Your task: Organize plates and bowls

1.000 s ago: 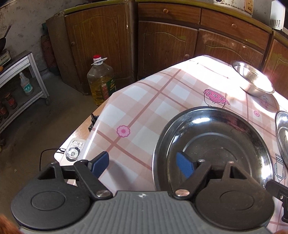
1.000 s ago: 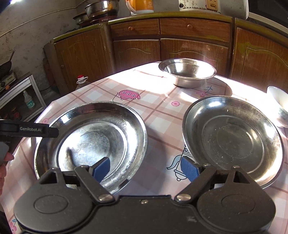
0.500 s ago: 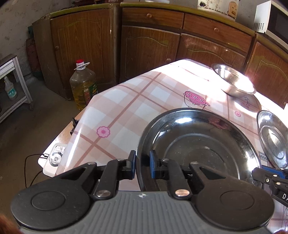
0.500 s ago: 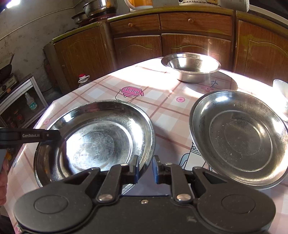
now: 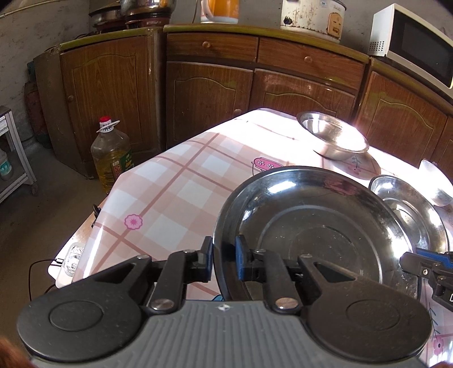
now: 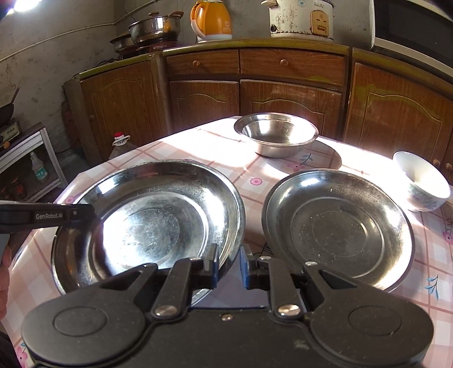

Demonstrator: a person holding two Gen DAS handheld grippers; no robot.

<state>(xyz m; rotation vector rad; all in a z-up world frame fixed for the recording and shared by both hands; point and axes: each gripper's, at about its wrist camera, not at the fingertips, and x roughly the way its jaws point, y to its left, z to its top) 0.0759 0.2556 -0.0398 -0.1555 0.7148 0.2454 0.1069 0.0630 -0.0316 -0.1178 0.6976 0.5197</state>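
Observation:
A large steel plate (image 5: 314,226) (image 6: 147,223) is held above the checked tablecloth (image 5: 175,198). My left gripper (image 5: 223,259) is shut on its left rim. My right gripper (image 6: 228,263) is shut on its near right rim. A second steel plate (image 6: 337,229) (image 5: 410,209) lies flat on the table to the right. A steel bowl (image 6: 276,137) (image 5: 334,136) stands at the far side. A white ceramic bowl (image 6: 421,181) stands at the right edge.
Wooden cabinets (image 6: 254,93) run behind the table, with pots, a kettle (image 6: 211,19), a rice cooker (image 6: 301,18) and a microwave (image 5: 413,39) on top. An oil bottle (image 5: 111,154) stands on the floor at left, beside a white shelf (image 6: 25,158).
Both grippers closed from wide open onto the large plate's rim, left and right. The plate then rose off the table and both views tilted upward.

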